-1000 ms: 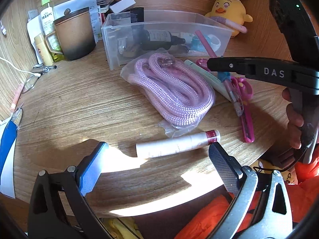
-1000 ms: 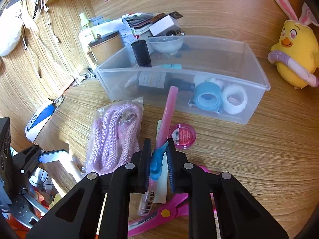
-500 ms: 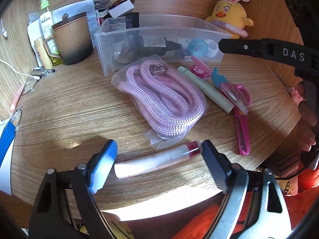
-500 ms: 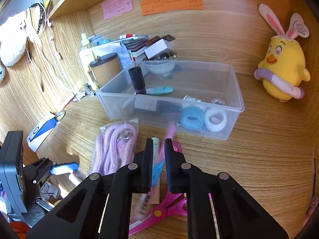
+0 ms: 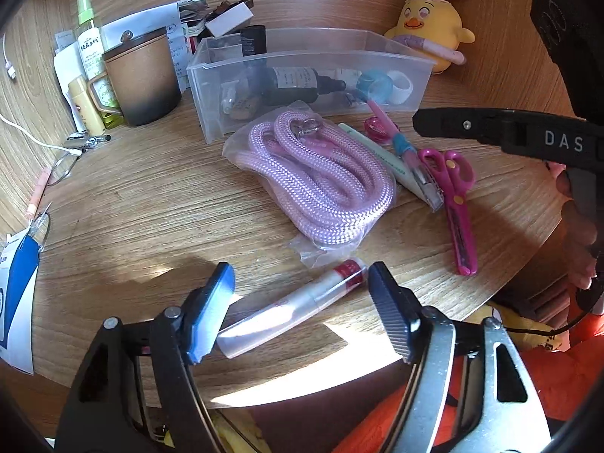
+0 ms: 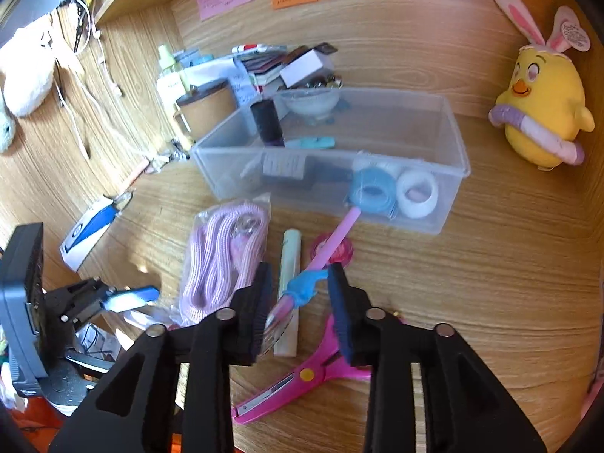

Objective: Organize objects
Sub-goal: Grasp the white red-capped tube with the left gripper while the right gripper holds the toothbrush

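Observation:
My left gripper (image 5: 301, 268) is shut end to end on a white tube with a red cap (image 5: 294, 302), near the table's front edge. My right gripper (image 6: 300, 270) has its jaws opening. A pink pen with a blue ornament (image 6: 336, 238) lies loose between them, touched by neither pad, with its tip against the front wall of the clear plastic bin (image 6: 456, 143). The bin holds a dark bottle and rolls of tape. The left wrist view shows the pen (image 5: 381, 117) resting on the table under the right gripper's black finger (image 5: 453, 126).
A bagged pink rope (image 5: 321, 181), a pale green tube (image 5: 381, 158), a pink round pot (image 5: 373, 128) and pink scissors (image 5: 456, 204) lie before the bin. A brown mug (image 5: 143, 75), a spray bottle (image 5: 88, 45) and glasses (image 5: 64, 166) stand left. A plush chick (image 6: 540, 113) sits right.
The left jaws closed in from wide onto the ends of the white tube. The right jaws, shut on the pink pen before, have parted and let it go.

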Demonstrator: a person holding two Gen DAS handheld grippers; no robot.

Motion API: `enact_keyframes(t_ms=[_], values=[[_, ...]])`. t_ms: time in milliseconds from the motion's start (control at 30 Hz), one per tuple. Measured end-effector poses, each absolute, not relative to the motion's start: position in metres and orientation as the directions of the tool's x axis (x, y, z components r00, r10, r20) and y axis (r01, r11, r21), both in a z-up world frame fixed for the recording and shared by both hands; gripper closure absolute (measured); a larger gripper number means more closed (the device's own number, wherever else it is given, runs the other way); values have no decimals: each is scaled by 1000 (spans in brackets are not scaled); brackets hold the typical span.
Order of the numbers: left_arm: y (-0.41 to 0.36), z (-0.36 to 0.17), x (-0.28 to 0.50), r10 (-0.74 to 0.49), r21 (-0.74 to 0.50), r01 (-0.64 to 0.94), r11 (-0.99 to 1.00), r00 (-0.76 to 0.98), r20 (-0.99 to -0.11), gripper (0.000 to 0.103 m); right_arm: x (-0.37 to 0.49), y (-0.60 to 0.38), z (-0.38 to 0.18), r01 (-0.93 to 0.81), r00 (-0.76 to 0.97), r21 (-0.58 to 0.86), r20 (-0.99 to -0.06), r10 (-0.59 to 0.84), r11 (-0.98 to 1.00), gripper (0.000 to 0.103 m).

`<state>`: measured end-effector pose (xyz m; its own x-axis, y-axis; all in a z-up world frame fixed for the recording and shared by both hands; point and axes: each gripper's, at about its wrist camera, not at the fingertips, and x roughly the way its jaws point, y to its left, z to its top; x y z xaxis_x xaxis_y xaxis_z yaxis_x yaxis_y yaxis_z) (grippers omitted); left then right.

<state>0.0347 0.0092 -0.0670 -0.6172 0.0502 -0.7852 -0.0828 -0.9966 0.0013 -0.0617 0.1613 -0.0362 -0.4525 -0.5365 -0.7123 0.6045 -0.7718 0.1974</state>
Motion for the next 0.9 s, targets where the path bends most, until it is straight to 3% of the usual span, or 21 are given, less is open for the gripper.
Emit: enact_keyframes(t_ms=[133, 233, 300, 467, 633, 900], values=[[4, -67, 42, 30, 32, -86, -996, -632, -775, 29, -65, 152, -54, 600, -409, 211, -748, -522, -772, 70], [-1, -67, 45, 46, 18, -93, -996, -635, -771, 48, -70, 150, -62, 588, -388, 233, -760, -522, -775, 70], [-5, -67, 44, 52, 4, -86, -996, -636, -770, 67, -74, 150, -65, 577, -376, 251, -763, -526, -777, 70], [-23, -69, 40, 35, -14, -37, -999, -651, -759, 87, -80, 150, -71, 561, -367, 274, -763, -532, -781, 73], [-42, -70, 28, 14, -33, 15, -999, -669, -743, 89, -81, 151, -71, 556, -368, 283, -759, -537, -782, 86], [-48, -54, 11, 19, -64, 41, -997, -685, -729, 89, -76, 159, -58, 549, -423, 264, -731, -536, -793, 87]])
